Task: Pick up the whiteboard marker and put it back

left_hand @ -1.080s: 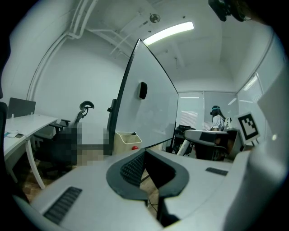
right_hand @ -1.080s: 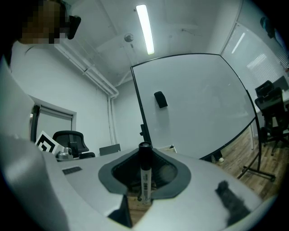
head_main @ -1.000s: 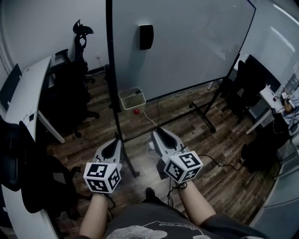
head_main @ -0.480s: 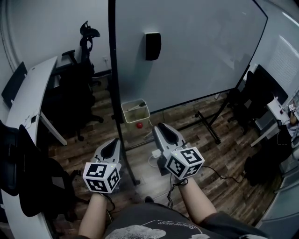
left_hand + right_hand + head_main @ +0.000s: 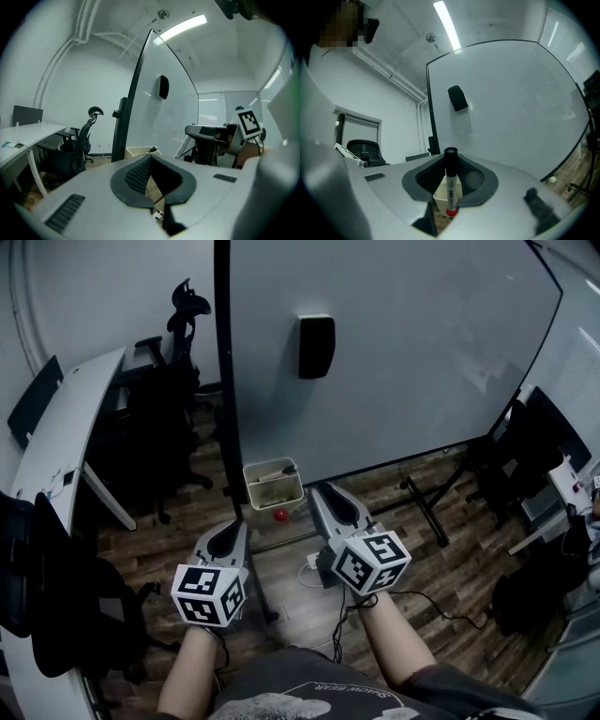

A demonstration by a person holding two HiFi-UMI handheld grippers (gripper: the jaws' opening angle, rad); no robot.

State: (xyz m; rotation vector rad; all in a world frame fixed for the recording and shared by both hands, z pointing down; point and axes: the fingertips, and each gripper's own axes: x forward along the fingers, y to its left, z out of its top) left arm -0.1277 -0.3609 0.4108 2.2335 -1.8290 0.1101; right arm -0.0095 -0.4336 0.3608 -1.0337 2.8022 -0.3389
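Between the jaws of the right tool [image 5: 450,161], its own view shows the whiteboard marker [image 5: 451,190] clamped upright; the head view cannot. Left tool [image 5: 149,161] is closed, empty.

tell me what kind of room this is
Most likely an office or meeting room. There is a large freestanding whiteboard, a white desk with black office chairs near it, and a whiteboard marker clamped in the right gripper.
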